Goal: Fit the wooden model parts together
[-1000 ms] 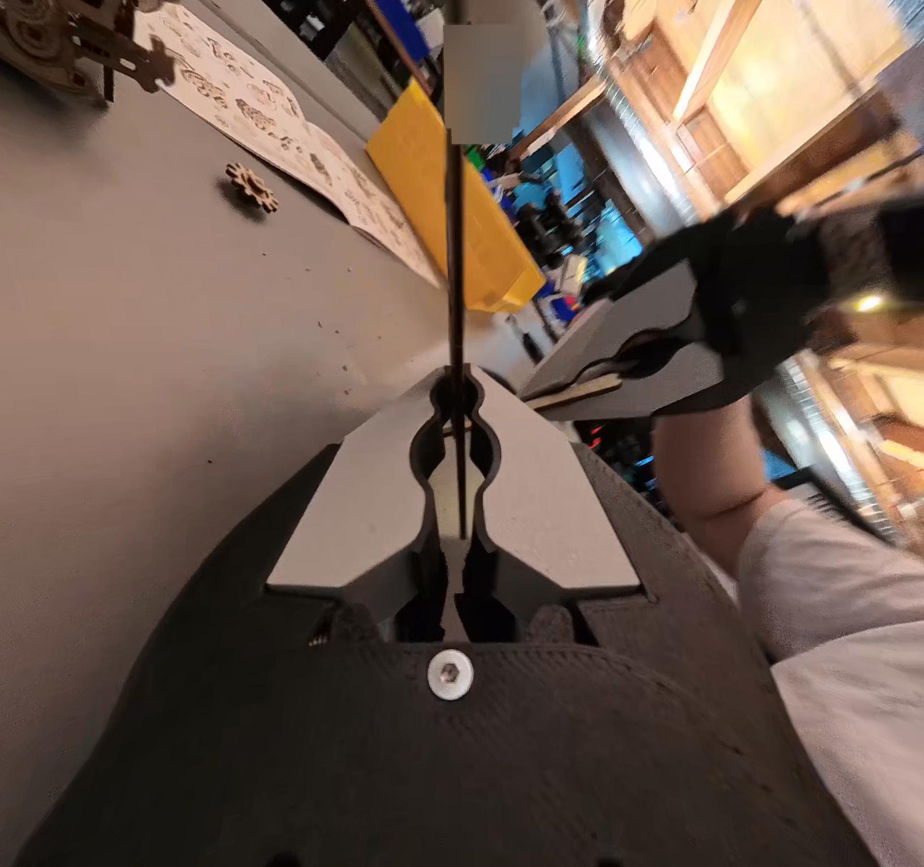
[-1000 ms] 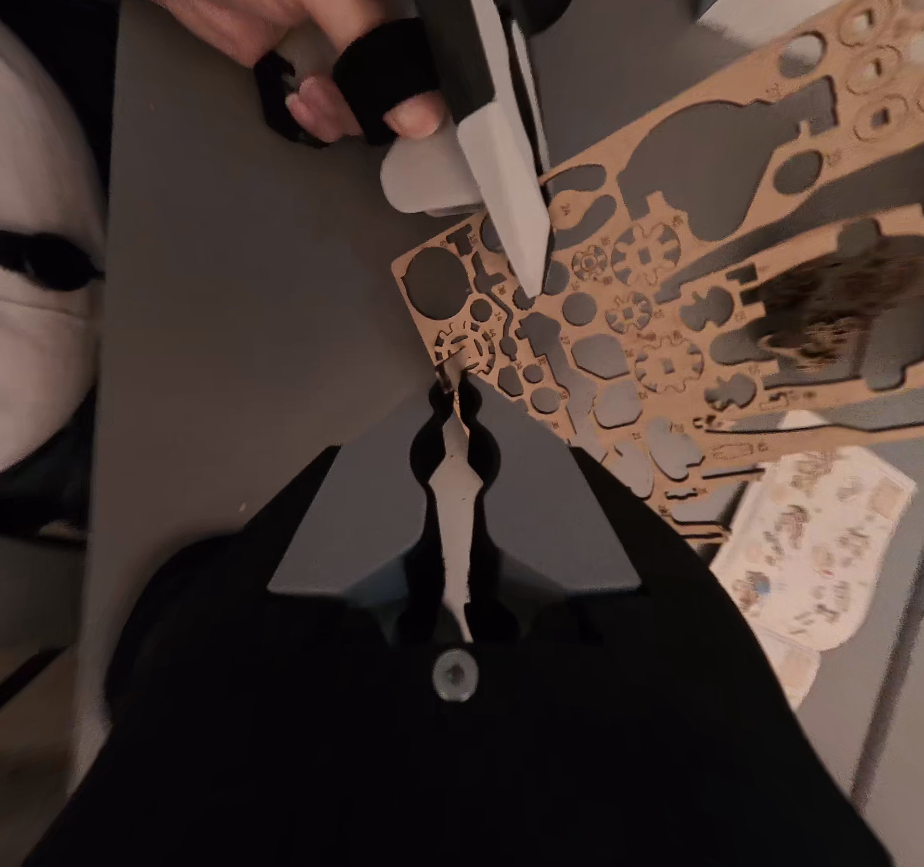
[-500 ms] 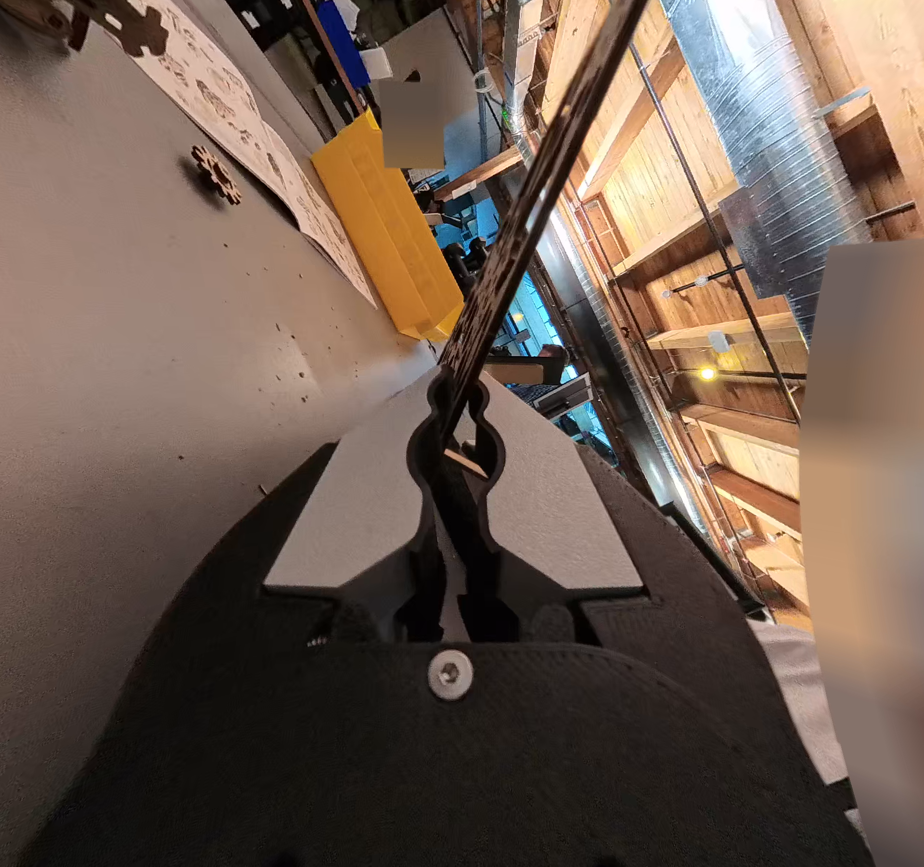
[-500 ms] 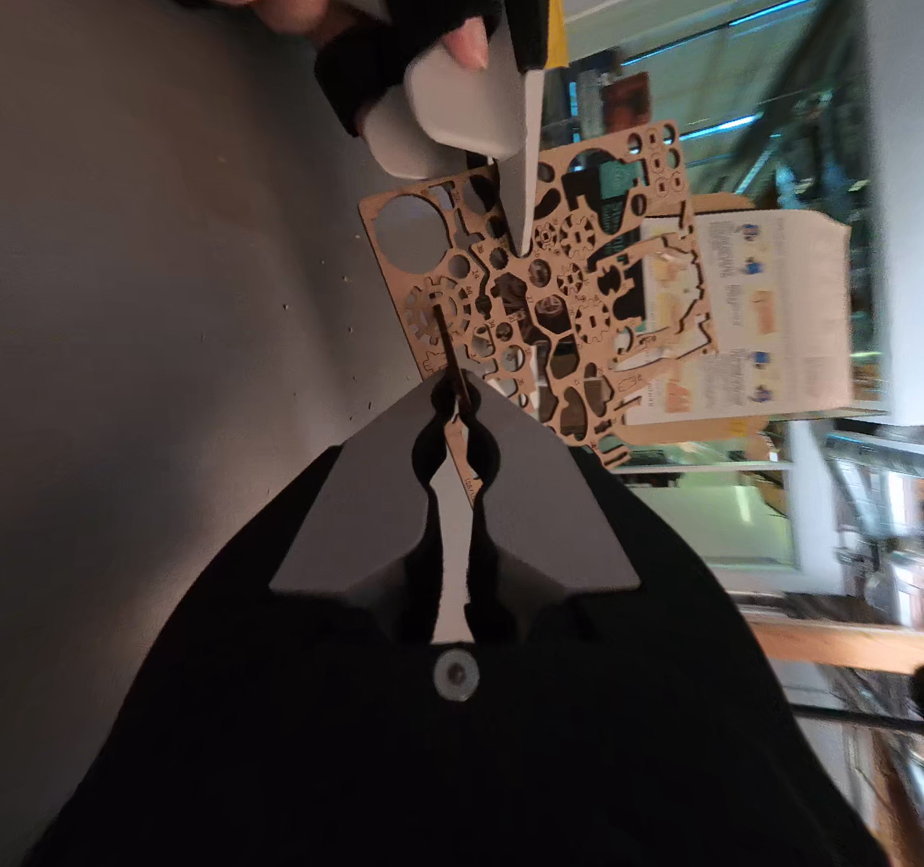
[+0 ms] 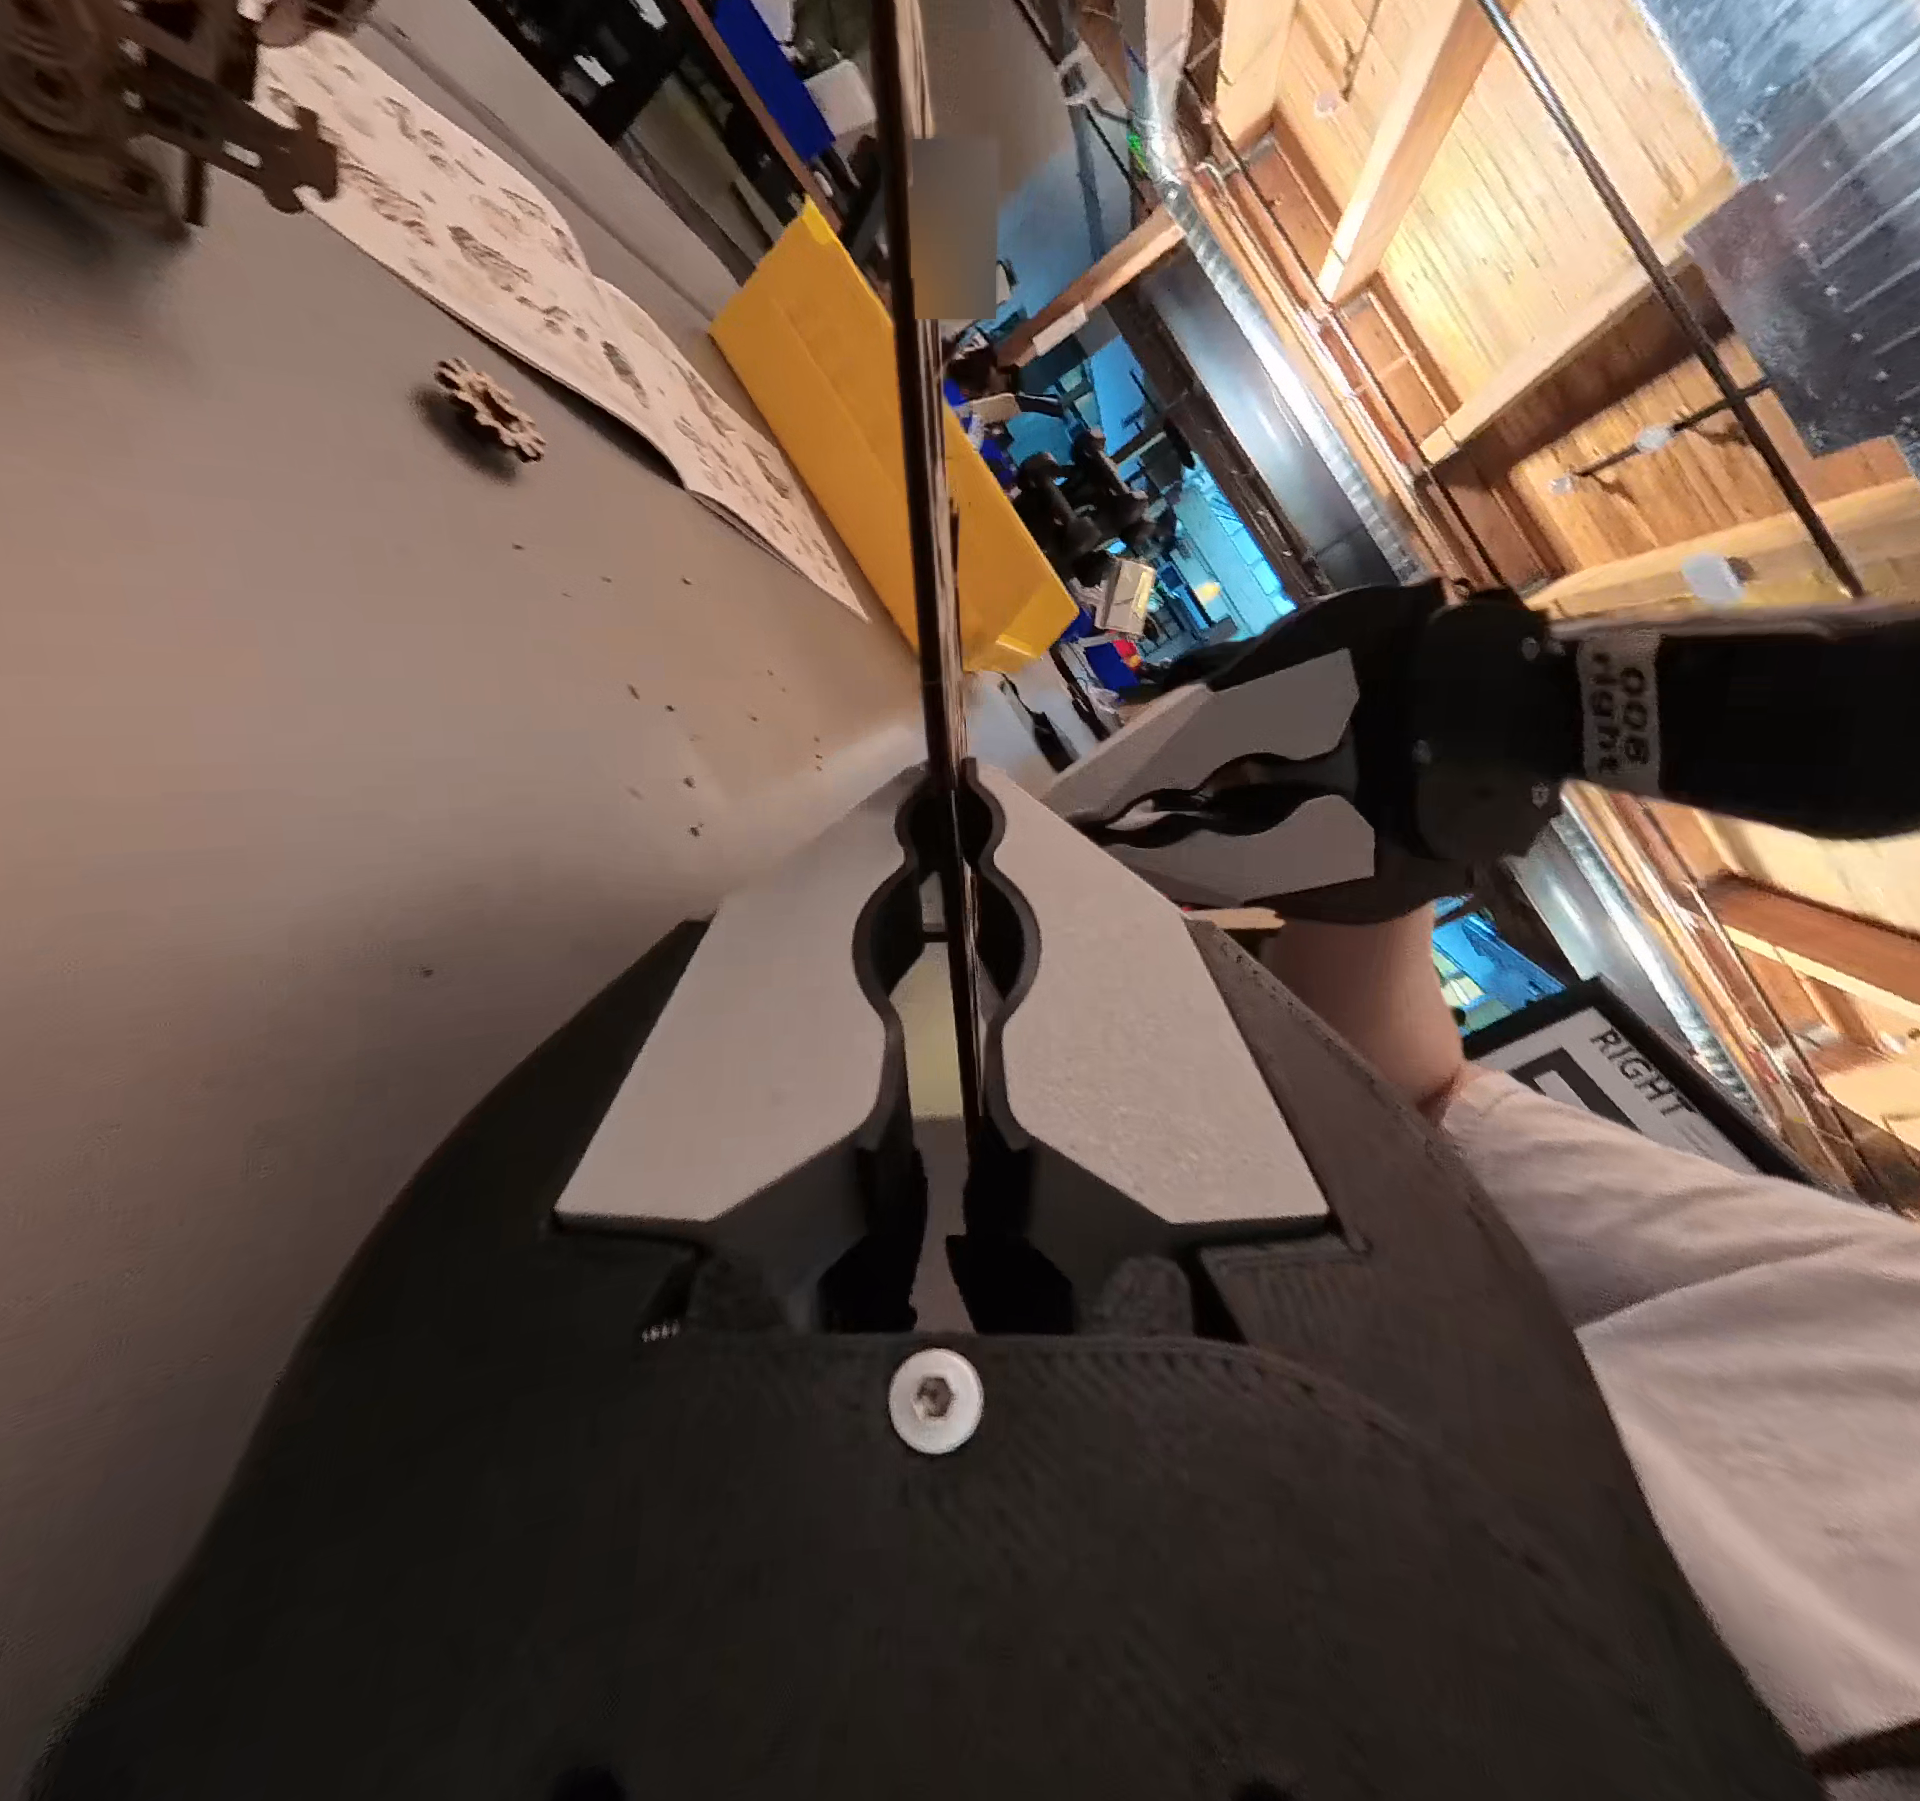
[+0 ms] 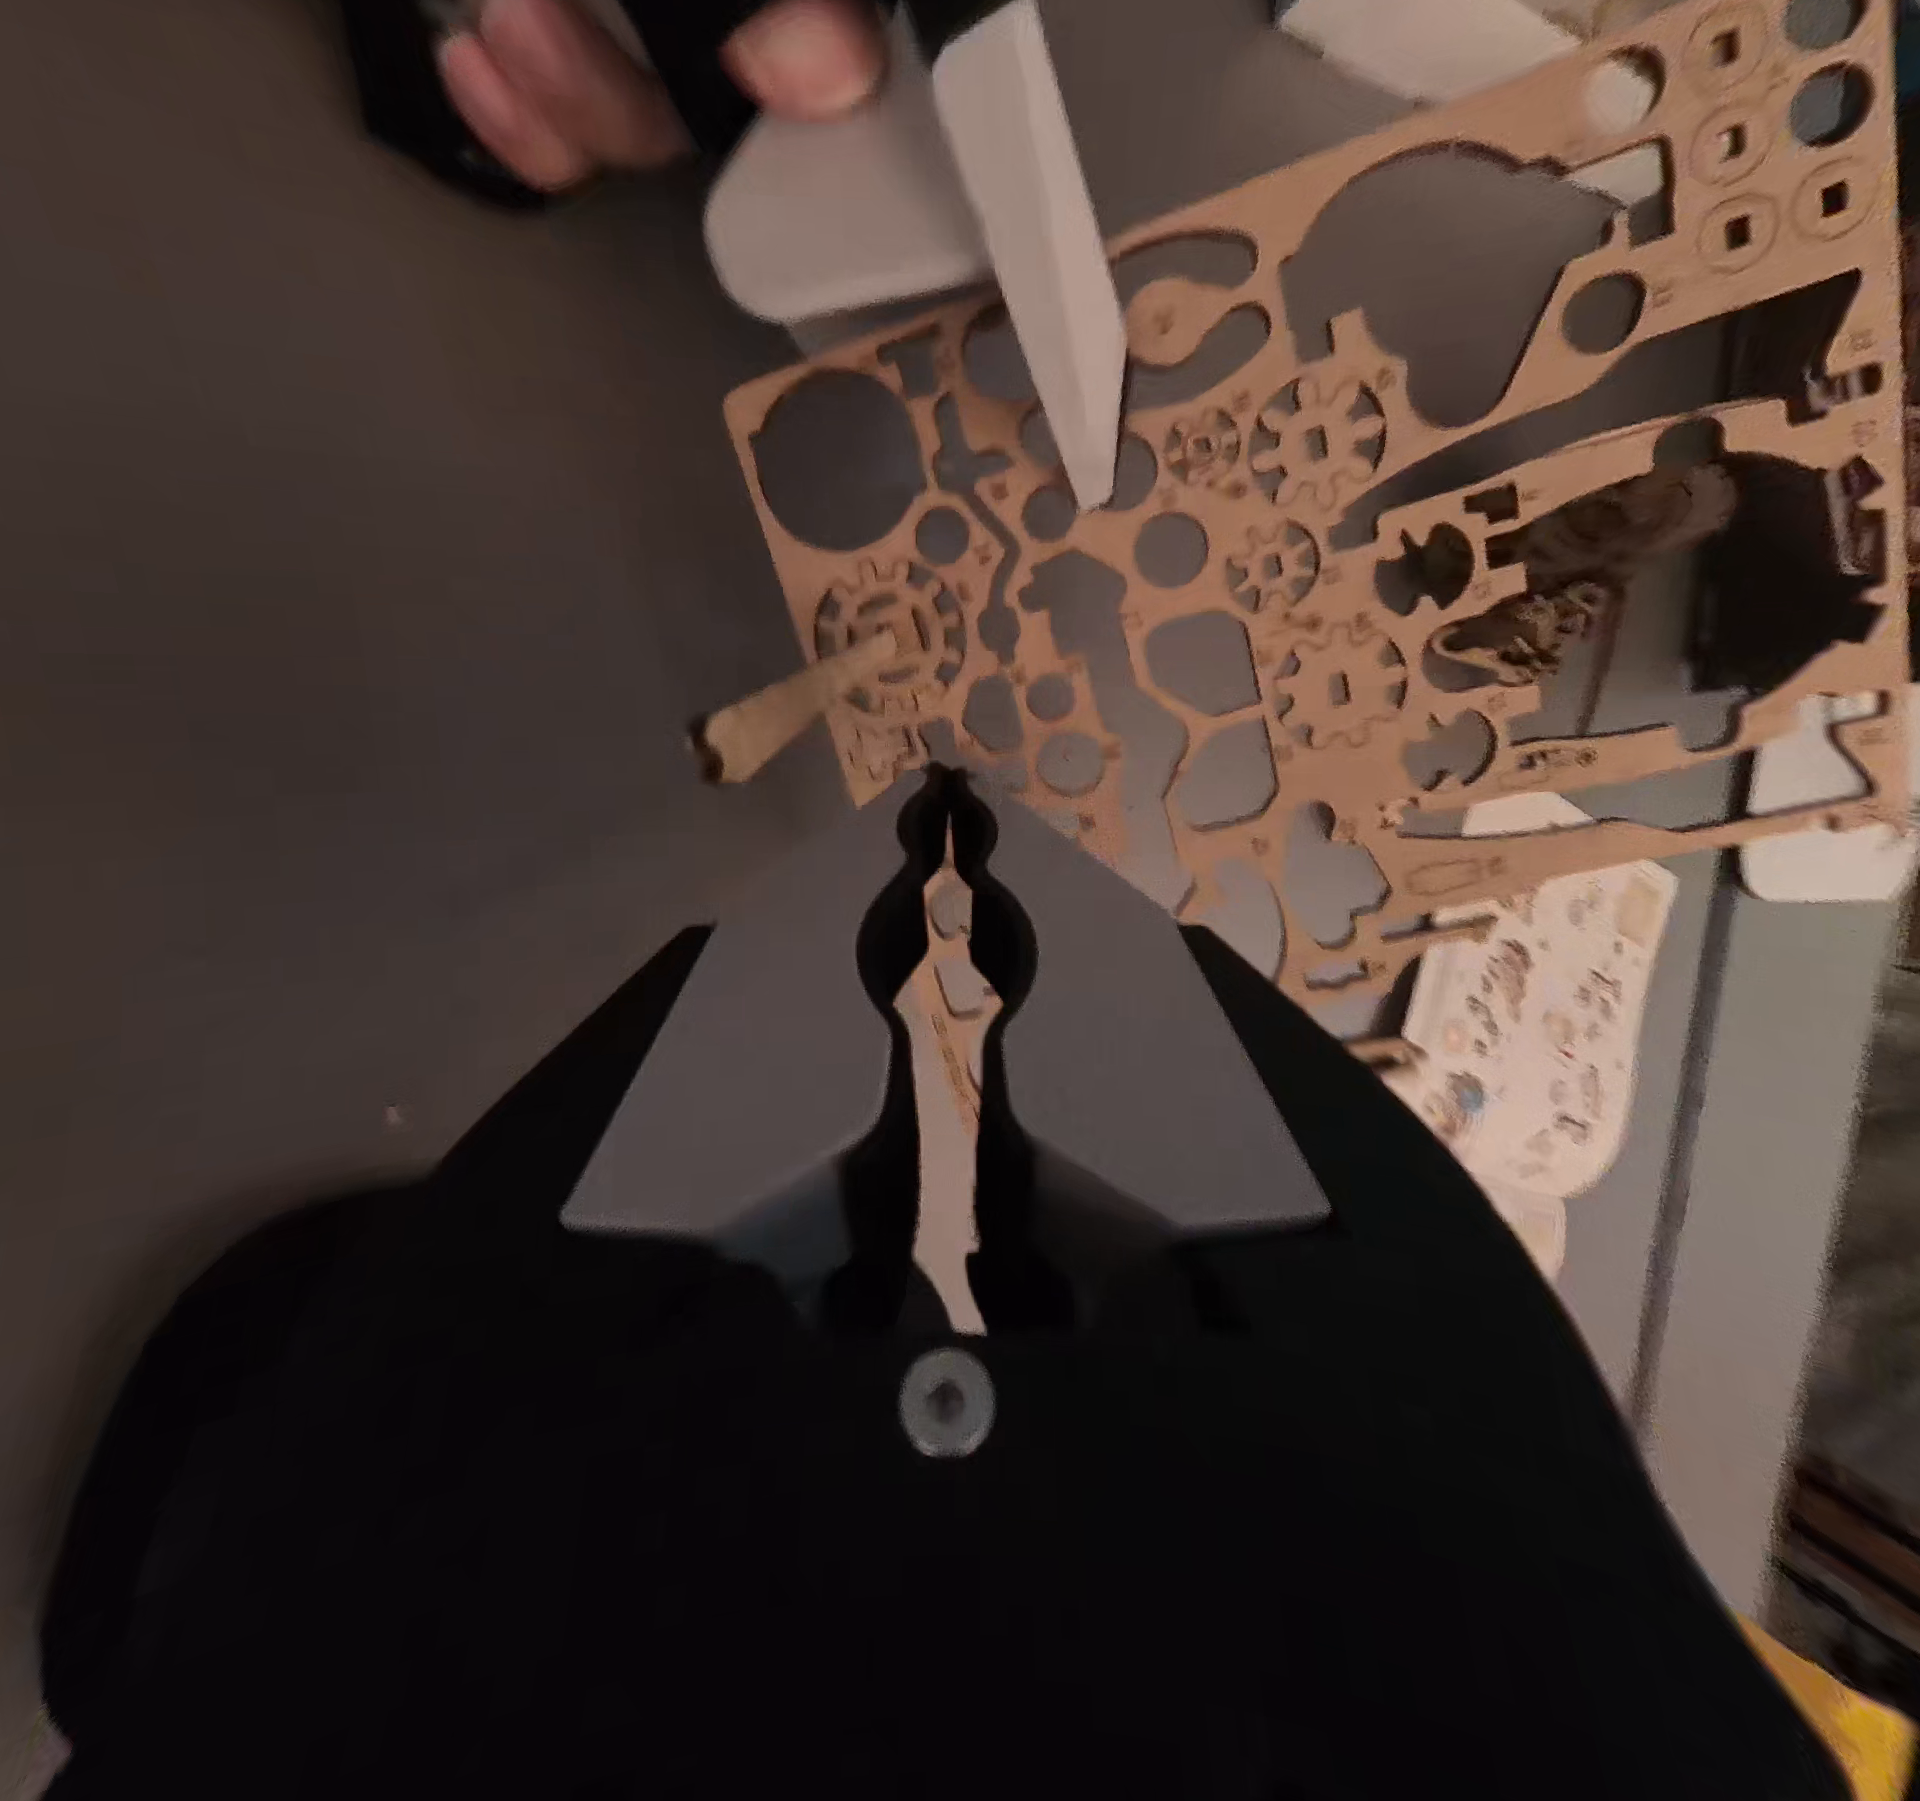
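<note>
I hold a gripper in each hand above a grey table (image 5: 312, 712). My left gripper (image 5: 951, 795) is pinching a thin wooden sheet (image 6: 1299, 546) by one edge. From the left wrist view the sheet shows edge-on, a dark line running straight up and away from the tips. From the right wrist view its broad face shows: a laser-cut panel full of gear shapes and empty cut-outs, with its long axis slanting up to the right.

My right gripper (image 6: 948, 795) has its fingers pressed together at the sheet's lower left corner. A sliver of pale wood shows between them, but I cannot tell whether they grip it.

A small peg (image 6: 790, 712) sticks out of a gear (image 6: 888, 634) near that corner, pointing down and to the left, out past the sheet's edge.

I judge the sheet to be light, stiff and brittle, weakest at the thin bridges between holes. It is best held at the solid border. The peg should be taken along its length and pushed straight, without twisting.

On the table lie a loose gear (image 5: 488, 416), an instruction booklet (image 5: 540, 328), a yellow bin (image 5: 883, 463) and a half-built model (image 5: 125, 58).
</note>
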